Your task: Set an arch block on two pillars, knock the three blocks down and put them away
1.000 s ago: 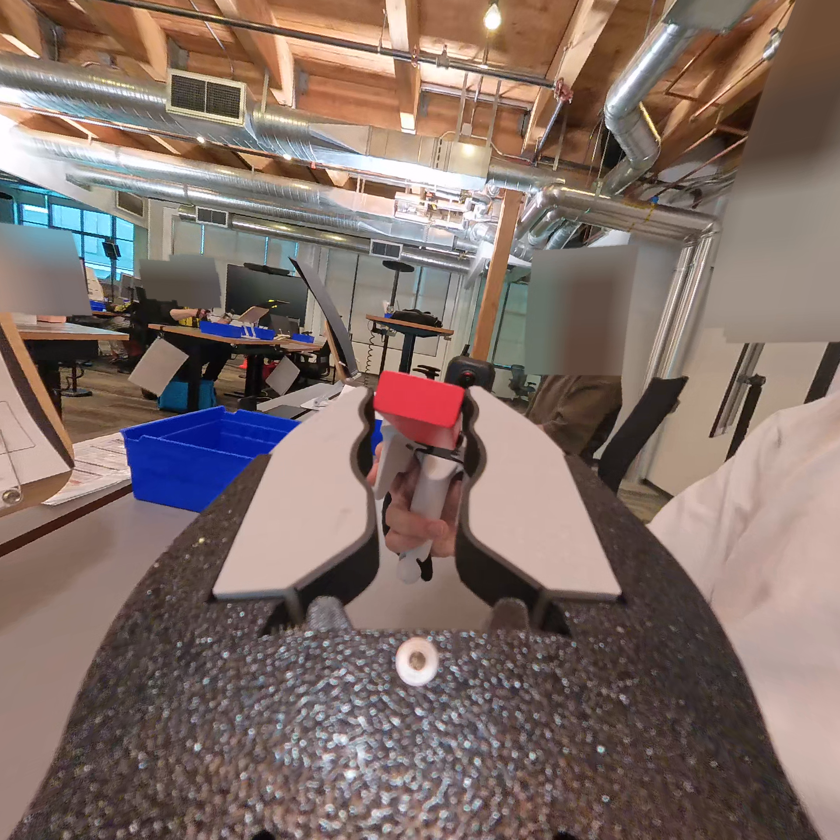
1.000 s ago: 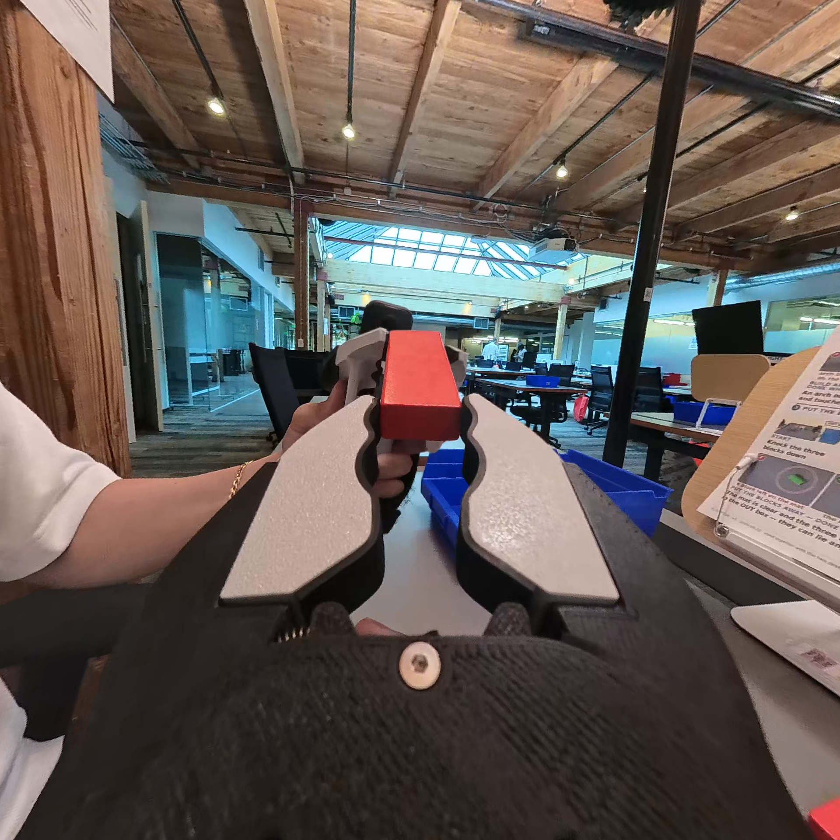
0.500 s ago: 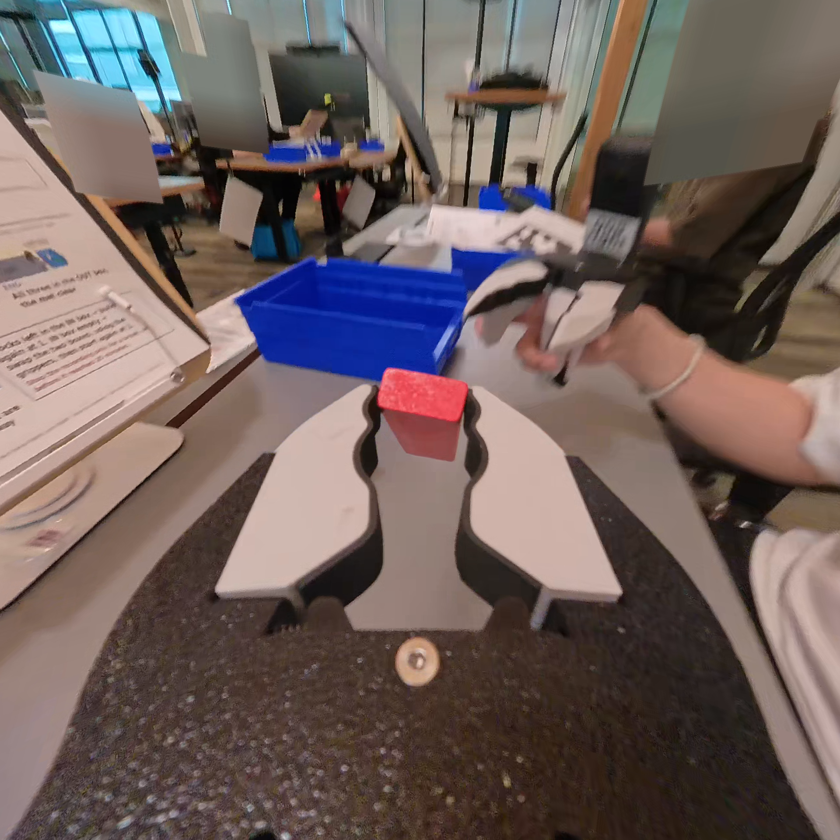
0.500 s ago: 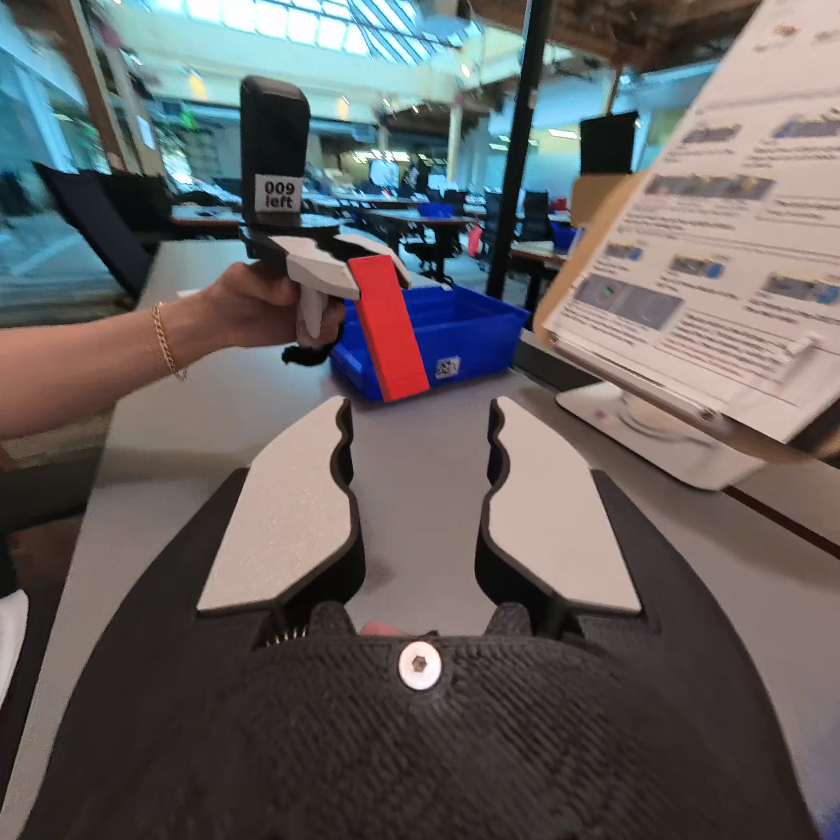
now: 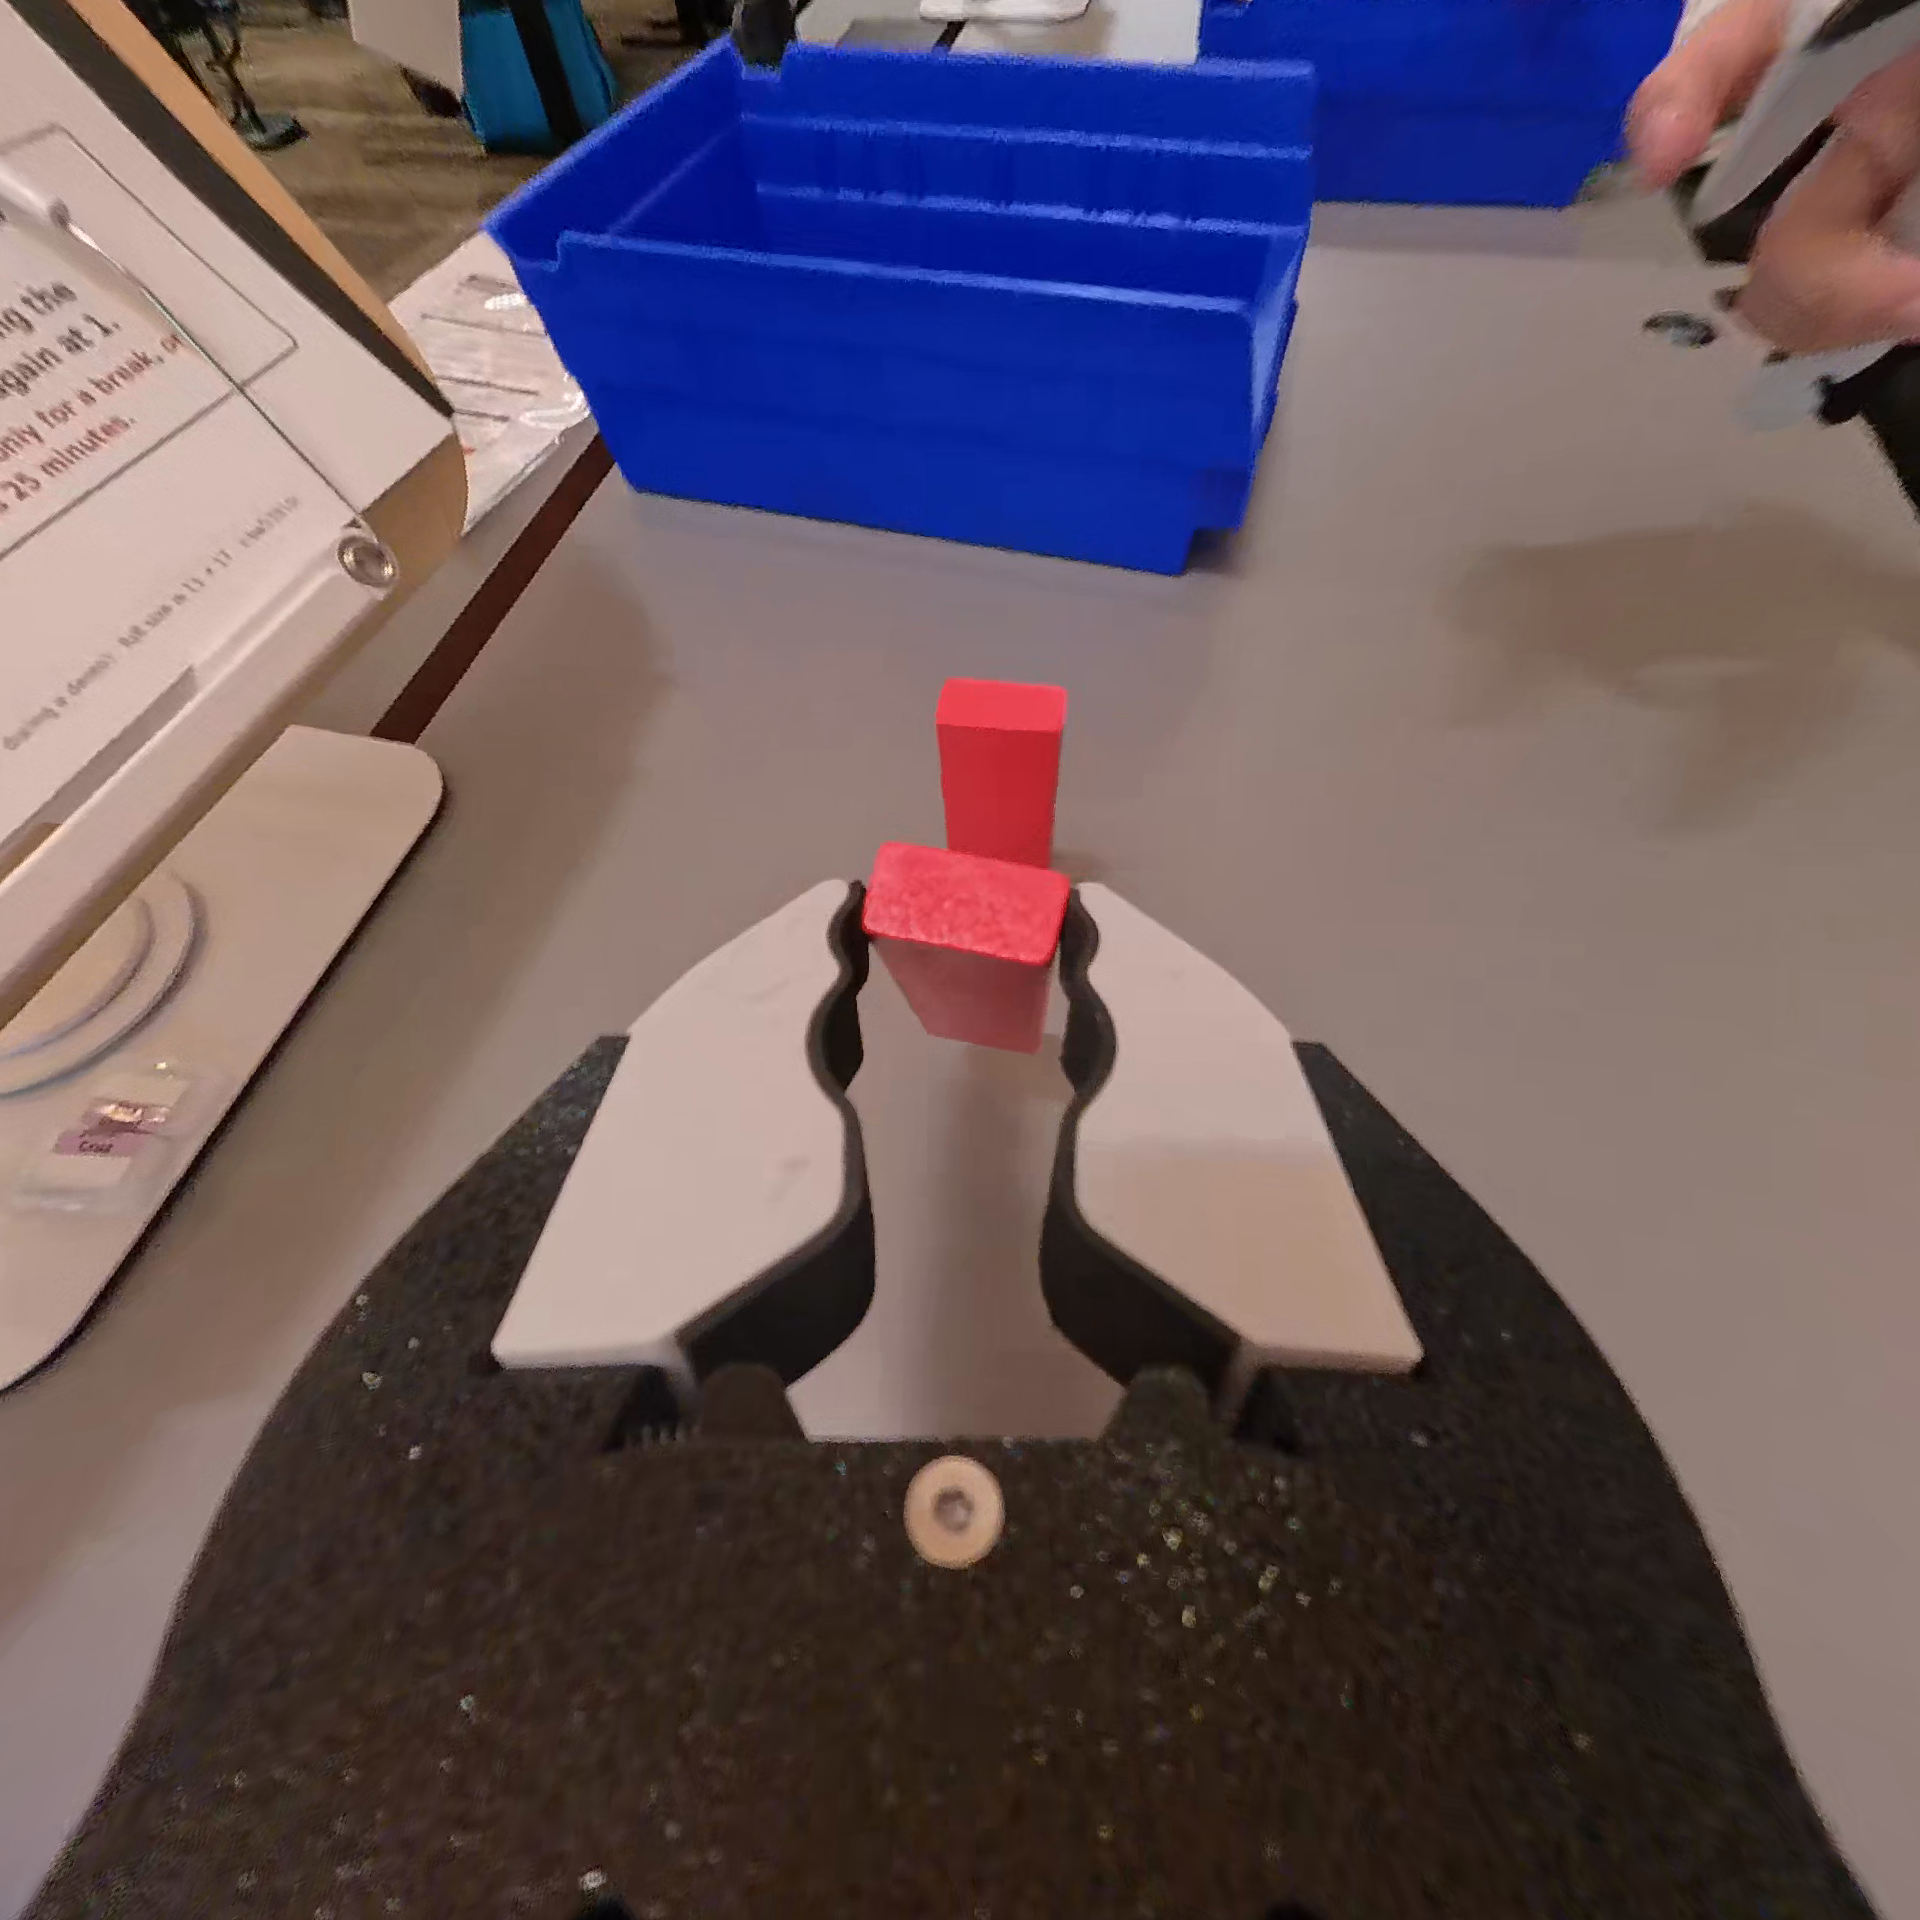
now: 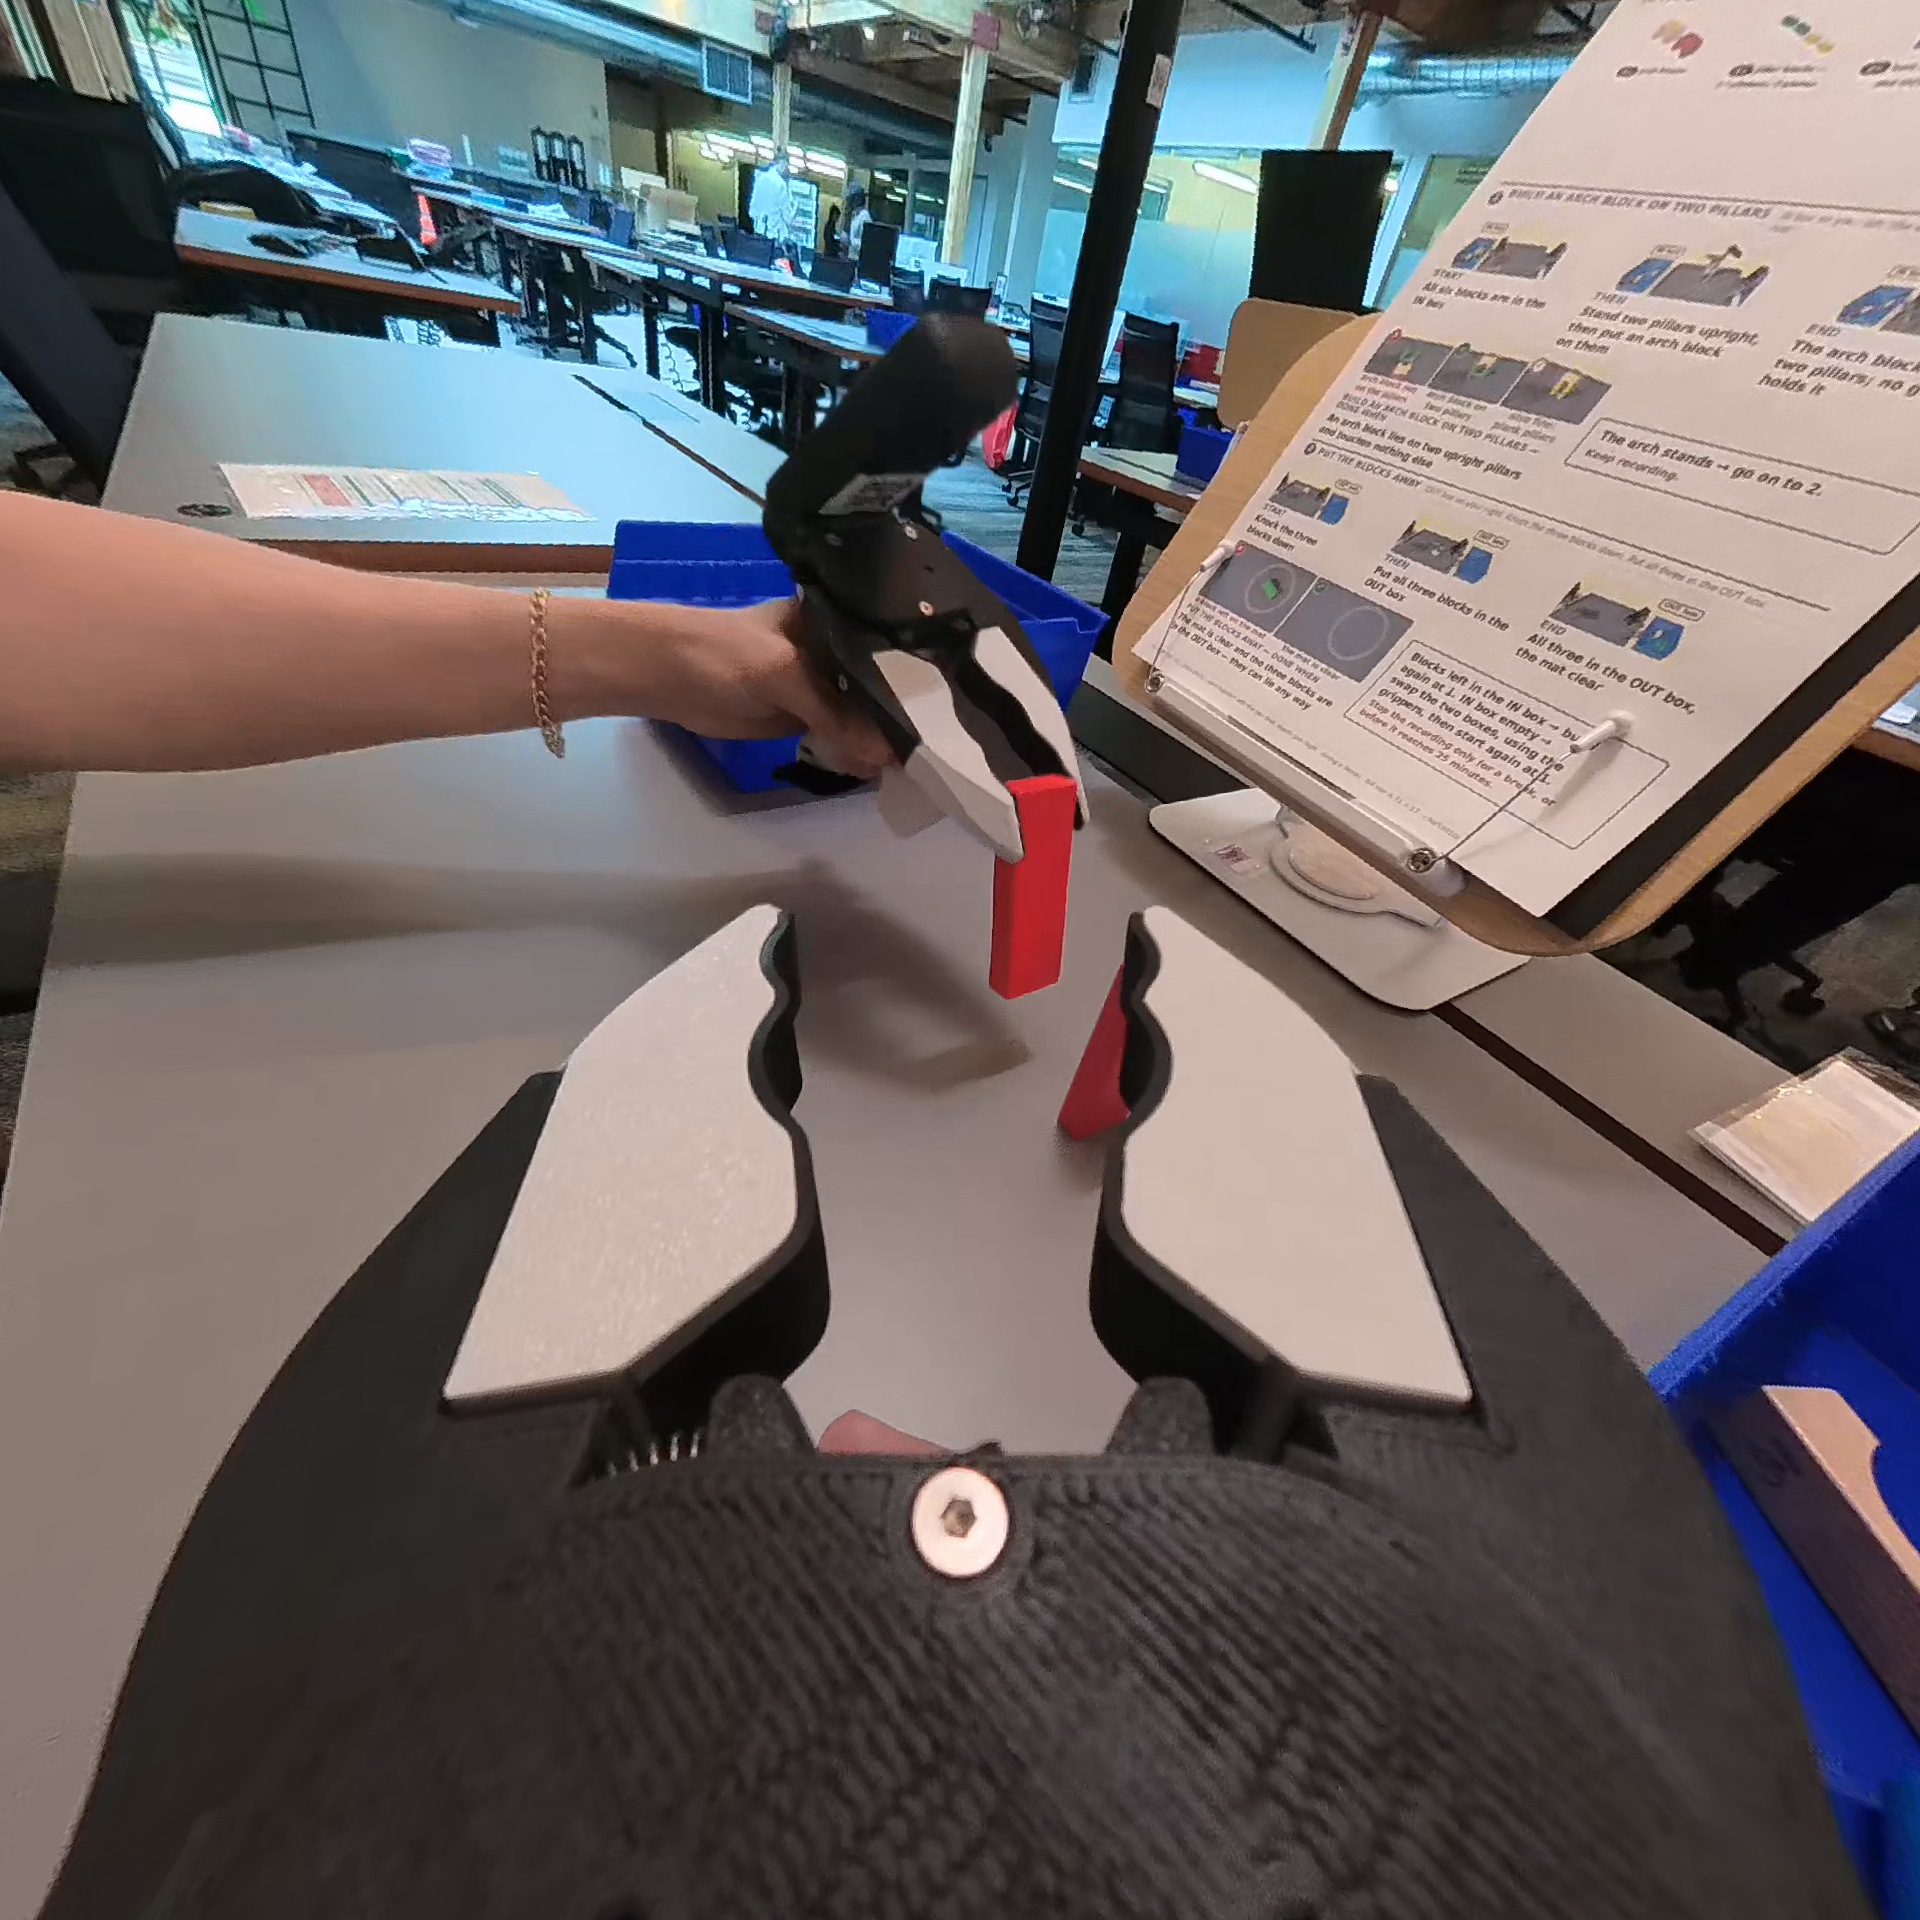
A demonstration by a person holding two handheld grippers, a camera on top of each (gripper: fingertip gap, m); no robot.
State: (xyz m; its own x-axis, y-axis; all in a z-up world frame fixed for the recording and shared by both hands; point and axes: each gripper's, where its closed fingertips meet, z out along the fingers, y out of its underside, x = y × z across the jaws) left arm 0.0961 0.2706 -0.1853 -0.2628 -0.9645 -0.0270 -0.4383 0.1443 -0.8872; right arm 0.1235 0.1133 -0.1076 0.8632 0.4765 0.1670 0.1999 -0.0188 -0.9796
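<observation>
Right now my left gripper is clamped on the top end of a red block, its long body hanging down toward the grey table. Gripping it by one end keeps the lower end free, which I judge suits standing it upright. A second red block stands on the table at twelve o'clock from my left fingertips, just beyond the held one; in the right wrist view it looks tilted and partly hidden behind my right finger, so I cannot tell how squarely it stands.

My right gripper holds nothing, its fingers spread wide apart, with that standing block at about two o'clock just beside the right finger. A blue bin sits farther off at twelve o'clock, and a tilted instruction board at ten o'clock.
</observation>
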